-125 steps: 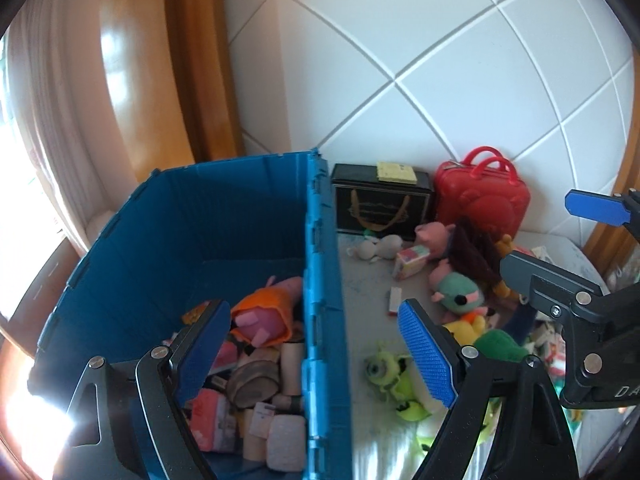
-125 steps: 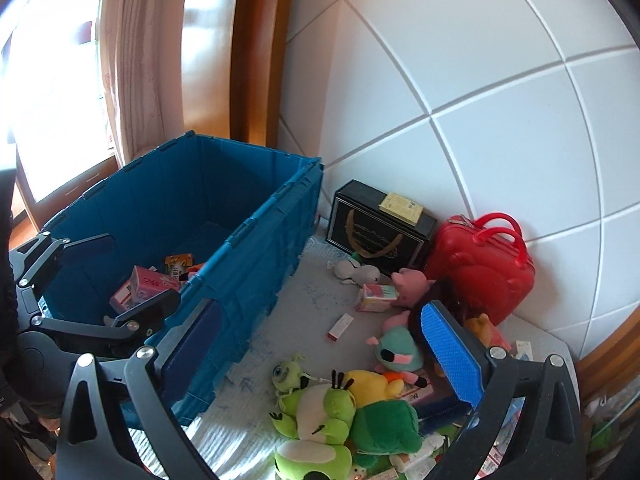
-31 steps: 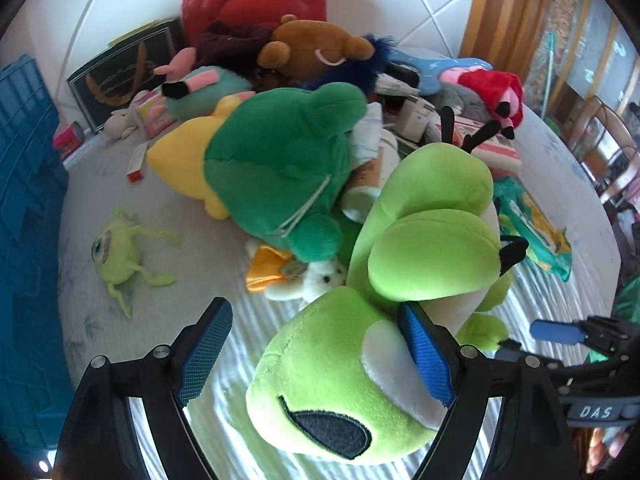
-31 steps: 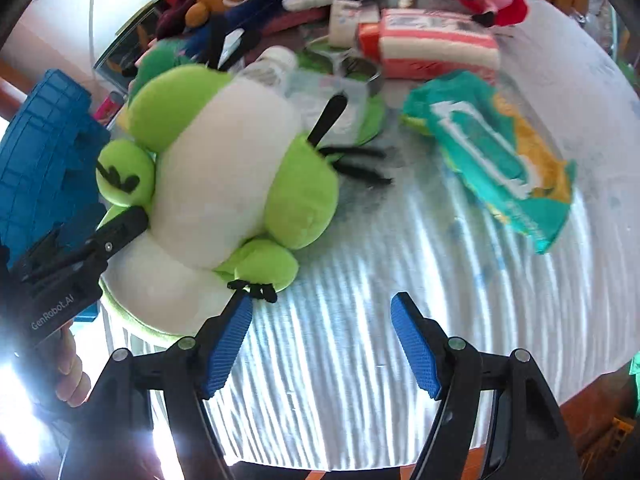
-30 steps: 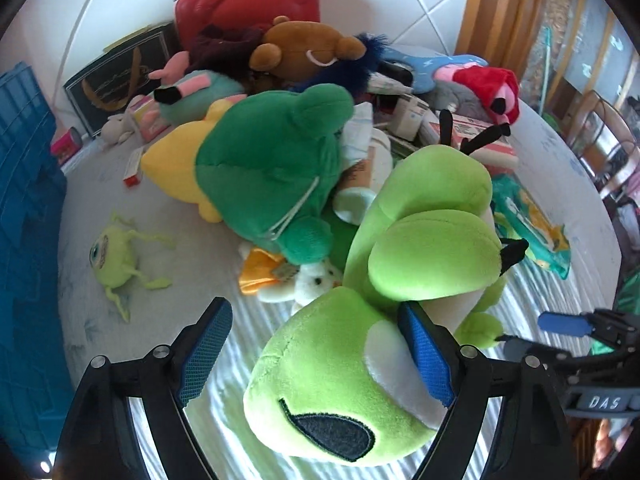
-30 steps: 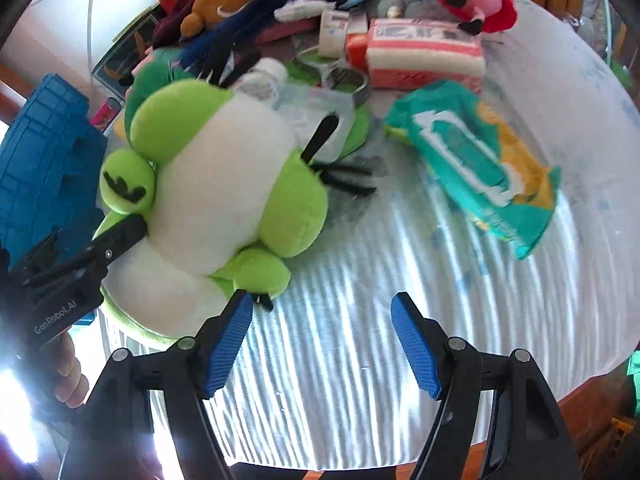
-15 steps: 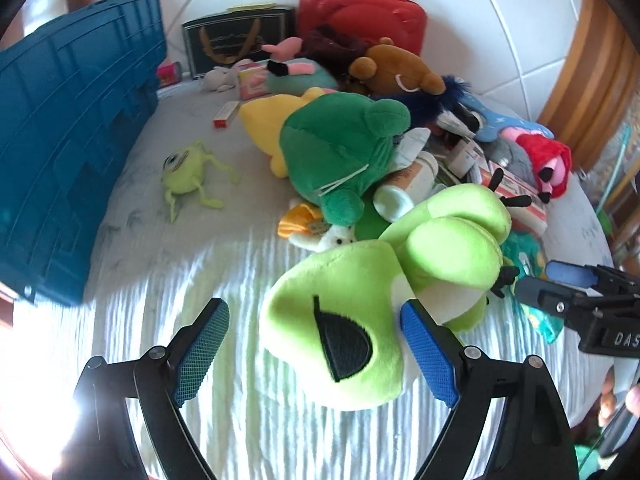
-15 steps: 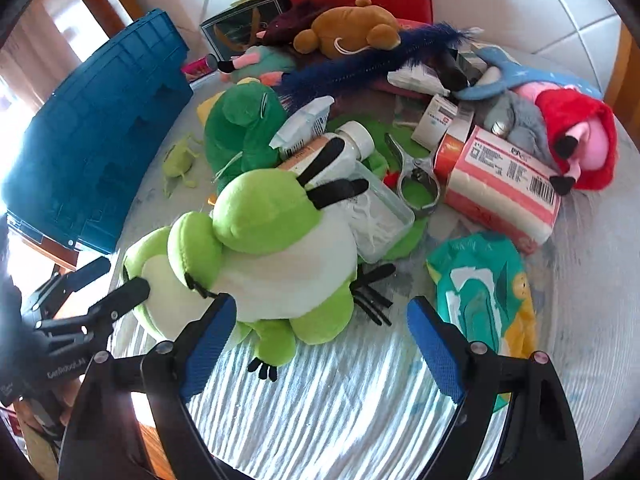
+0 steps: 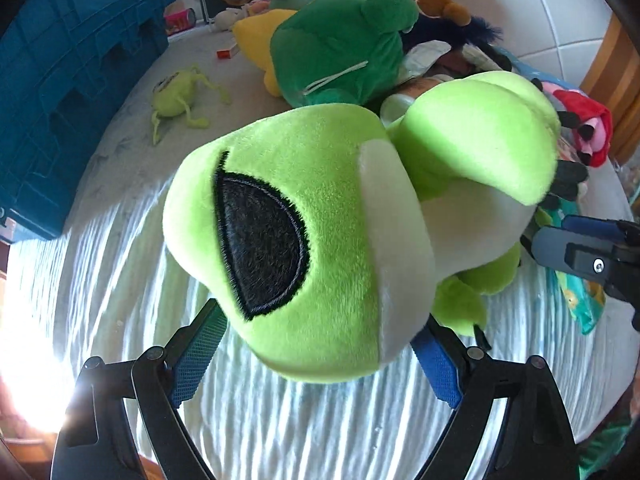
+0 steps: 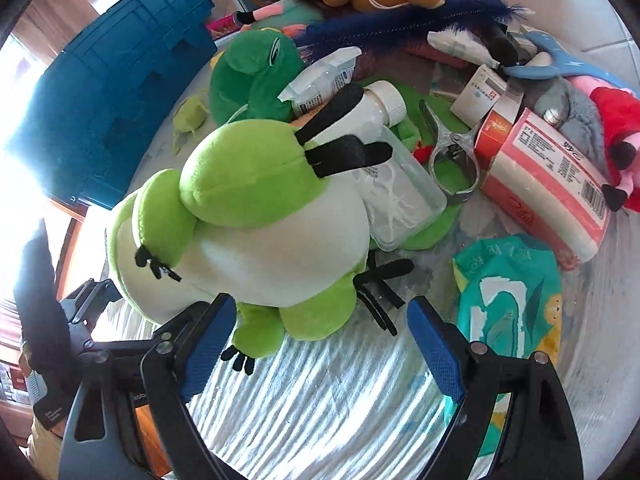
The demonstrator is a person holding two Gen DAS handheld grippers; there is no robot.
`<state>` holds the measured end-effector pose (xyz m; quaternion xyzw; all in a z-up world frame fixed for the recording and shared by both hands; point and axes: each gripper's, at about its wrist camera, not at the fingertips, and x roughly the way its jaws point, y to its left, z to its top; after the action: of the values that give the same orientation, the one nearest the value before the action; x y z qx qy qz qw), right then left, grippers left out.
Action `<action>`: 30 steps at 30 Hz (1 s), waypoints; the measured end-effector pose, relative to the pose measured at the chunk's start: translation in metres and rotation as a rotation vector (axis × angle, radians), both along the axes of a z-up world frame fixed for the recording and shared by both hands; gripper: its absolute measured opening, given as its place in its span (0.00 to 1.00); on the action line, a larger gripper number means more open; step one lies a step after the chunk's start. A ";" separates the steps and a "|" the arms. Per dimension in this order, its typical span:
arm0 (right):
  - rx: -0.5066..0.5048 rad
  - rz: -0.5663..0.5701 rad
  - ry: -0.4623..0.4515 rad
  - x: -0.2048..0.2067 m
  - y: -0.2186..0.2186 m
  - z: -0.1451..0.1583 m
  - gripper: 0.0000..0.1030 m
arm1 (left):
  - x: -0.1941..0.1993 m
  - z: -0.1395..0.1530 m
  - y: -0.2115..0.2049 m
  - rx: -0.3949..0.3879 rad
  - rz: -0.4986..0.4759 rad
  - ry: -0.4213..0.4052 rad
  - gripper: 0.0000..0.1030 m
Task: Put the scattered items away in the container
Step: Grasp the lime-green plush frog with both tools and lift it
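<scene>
Bright daylight glares from the left, with fisheye bending at sharp edges.

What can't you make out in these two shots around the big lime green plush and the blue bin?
- Left gripper contact: left wrist view, the lime green plush hides both fingertips.
- Blue bin contents: both views show only its outer wall.
- Pink box print: right wrist view, too small.

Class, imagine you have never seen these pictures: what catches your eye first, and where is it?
The big lime-green frog plush fills the middle of the left view, its head between the fingers of the left hand-held gripper. Behind it lies a dark green frog in a heap of toys, and the blue crate stands at far left. The right hand-held gripper is open, beside the plush's feet.
</scene>
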<state>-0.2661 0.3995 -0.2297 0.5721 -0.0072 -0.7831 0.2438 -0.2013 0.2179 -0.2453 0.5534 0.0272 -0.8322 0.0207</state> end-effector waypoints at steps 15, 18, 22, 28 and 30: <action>-0.076 0.079 0.031 -0.055 -0.045 -0.021 1.00 | -0.040 0.010 -0.018 -0.001 -0.049 0.085 0.90; -0.077 0.070 0.043 -0.056 -0.048 -0.018 0.96 | -0.044 0.016 -0.019 0.004 -0.072 0.118 0.83; -0.108 0.057 0.066 -0.048 -0.039 -0.008 0.89 | -0.036 0.024 -0.018 0.016 -0.089 0.148 0.76; -0.151 0.044 0.129 -0.032 -0.025 0.022 0.85 | -0.027 0.052 -0.019 0.005 -0.107 0.226 0.74; -0.157 0.038 0.168 -0.026 -0.023 0.039 0.84 | -0.024 0.065 -0.015 -0.002 -0.112 0.261 0.74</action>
<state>-0.2925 0.3765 -0.1906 0.4835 -0.0372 -0.8205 0.3026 -0.2255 0.2029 -0.1799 0.4410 -0.0022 -0.8970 -0.0293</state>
